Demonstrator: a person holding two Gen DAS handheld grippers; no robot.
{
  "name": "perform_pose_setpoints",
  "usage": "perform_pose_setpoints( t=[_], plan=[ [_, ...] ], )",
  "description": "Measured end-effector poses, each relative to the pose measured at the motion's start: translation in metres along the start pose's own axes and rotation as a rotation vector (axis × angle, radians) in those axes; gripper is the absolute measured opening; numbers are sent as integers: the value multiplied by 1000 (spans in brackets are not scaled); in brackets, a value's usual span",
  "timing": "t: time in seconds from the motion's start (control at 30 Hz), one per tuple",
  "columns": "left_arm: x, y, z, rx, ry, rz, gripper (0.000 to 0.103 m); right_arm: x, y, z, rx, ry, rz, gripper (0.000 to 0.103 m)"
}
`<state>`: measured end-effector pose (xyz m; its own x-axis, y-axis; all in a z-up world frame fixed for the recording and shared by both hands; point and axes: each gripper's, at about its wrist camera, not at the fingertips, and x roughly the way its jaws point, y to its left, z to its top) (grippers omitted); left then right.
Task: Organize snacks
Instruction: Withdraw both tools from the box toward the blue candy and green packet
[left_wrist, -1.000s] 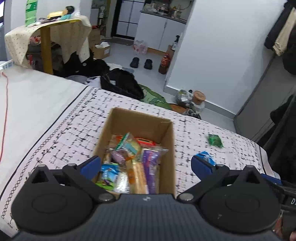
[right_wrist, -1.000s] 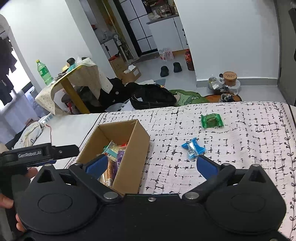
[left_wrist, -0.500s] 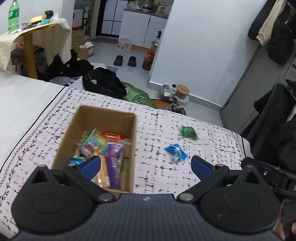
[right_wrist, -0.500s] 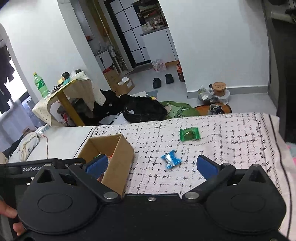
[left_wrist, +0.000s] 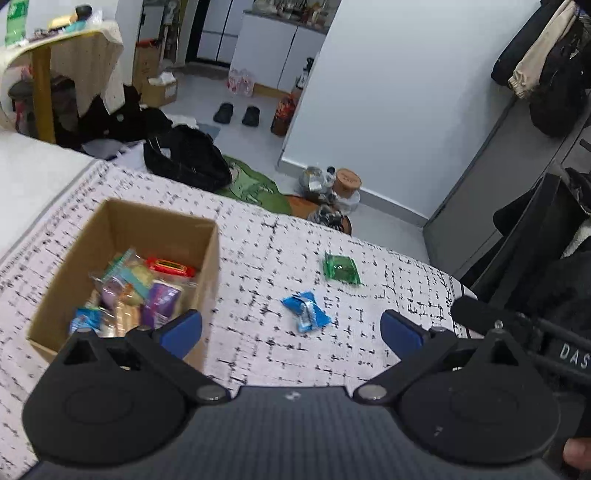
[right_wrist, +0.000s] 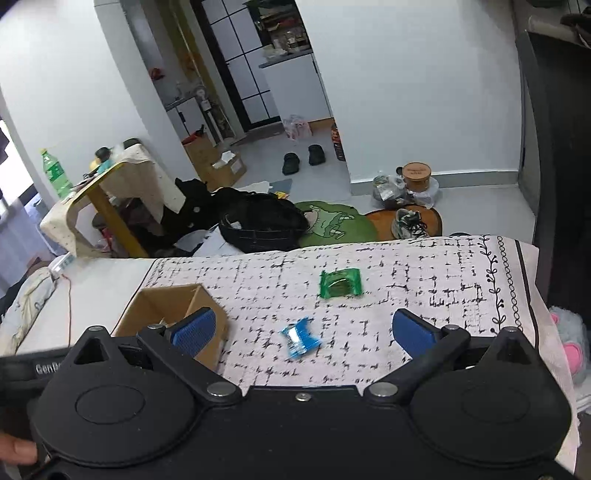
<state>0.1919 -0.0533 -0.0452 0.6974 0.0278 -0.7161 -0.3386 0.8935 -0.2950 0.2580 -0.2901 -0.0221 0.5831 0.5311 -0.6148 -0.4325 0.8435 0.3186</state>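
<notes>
A cardboard box (left_wrist: 155, 225) on the patterned cloth holds several wrapped snacks (left_wrist: 140, 288); it also shows in the right wrist view (right_wrist: 162, 302). A blue snack packet (left_wrist: 306, 311) and a green snack packet (left_wrist: 340, 268) lie loose on the cloth to the box's right; the blue packet (right_wrist: 300, 336) and the green packet (right_wrist: 340, 283) also show in the right wrist view. My left gripper (left_wrist: 291, 328) is open and empty, above the cloth near the blue packet. My right gripper (right_wrist: 302, 328) is open and empty, held back above the blue packet.
The cloth-covered surface (left_wrist: 258, 354) ends at a far edge, with a black bag (left_wrist: 184, 158), a green mat and shoes on the floor beyond. A dark cabinet (right_wrist: 554, 184) stands at the right. A small draped table (right_wrist: 107, 184) with a green bottle stands at the left.
Both grippers have moved back and to the right, away from the box. The blue and green packets now sit nearer the middle of both views. Both grippers stay open.
</notes>
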Motion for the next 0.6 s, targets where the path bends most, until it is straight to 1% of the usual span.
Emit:
perform_pose_setpoints(
  t=[0.03, 0.1, 0.17, 0.33, 0.47, 0.53, 0.6],
  plan=[
    [5, -2, 0, -4, 6, 1, 101, 5, -2, 1, 0, 8, -4, 103],
    [17, -3, 0, -19, 23, 2, 100, 13, -4, 2, -13, 20, -20, 103],
    [25, -6, -1, -26, 23, 2, 100, 21, -6, 1, -22, 30, -35, 102],
    [55, -9, -1, -44, 43, -6, 99, 40, -19, 1, 15, 50, -62, 98],
    [79, -12, -1, -49, 57, -15, 93, 55, -26, 3, 21, 63, -92, 94],
    [93, -13, 0, -61, 71, -20, 89, 63, -30, 4, 33, 69, -95, 92],
    [106, -13, 0, -78, 78, -17, 88, 72, -34, 4, 53, 80, -87, 91]
  ],
)
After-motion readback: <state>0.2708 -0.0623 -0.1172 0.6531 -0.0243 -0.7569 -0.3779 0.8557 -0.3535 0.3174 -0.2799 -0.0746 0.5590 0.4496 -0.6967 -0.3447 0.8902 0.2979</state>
